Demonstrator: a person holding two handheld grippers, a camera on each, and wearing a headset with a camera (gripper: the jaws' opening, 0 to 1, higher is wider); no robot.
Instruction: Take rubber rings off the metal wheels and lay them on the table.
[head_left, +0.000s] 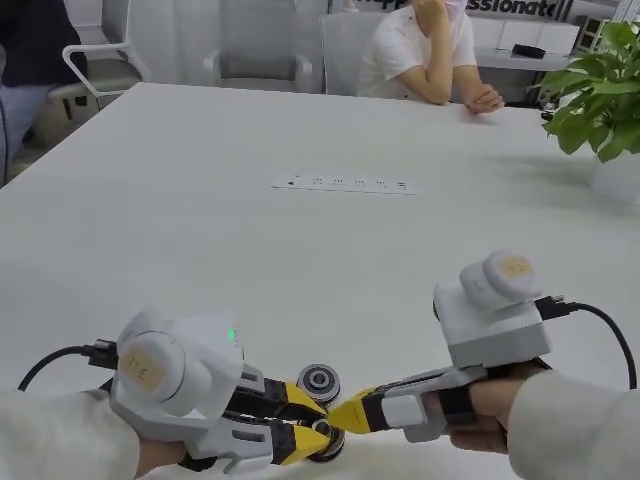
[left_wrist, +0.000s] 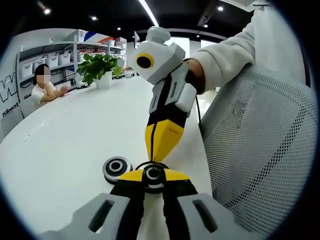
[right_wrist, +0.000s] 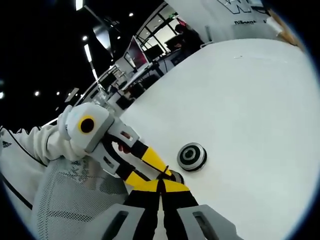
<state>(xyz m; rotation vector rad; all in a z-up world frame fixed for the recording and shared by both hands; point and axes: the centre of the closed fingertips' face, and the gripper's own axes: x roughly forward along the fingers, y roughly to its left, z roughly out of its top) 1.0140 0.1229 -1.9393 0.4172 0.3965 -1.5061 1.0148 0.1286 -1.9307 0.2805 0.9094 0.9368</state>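
A metal wheel with a black rubber ring sits clamped between the yellow jaws of my left gripper, just above the near table edge. That left gripper reaches in from the bottom left of the head view, with the held wheel partly hidden under its tips. My right gripper comes in from the right, jaws together, tip against the wheel's rim, where a thin black loop of ring shows. Its own view has the right gripper shut. A second wheel lies flat on the table close by.
The white table stretches far ahead, with a white power strip at its middle. A person sits at the far side, a potted plant stands at the far right. A mesh chair back is close behind the grippers.
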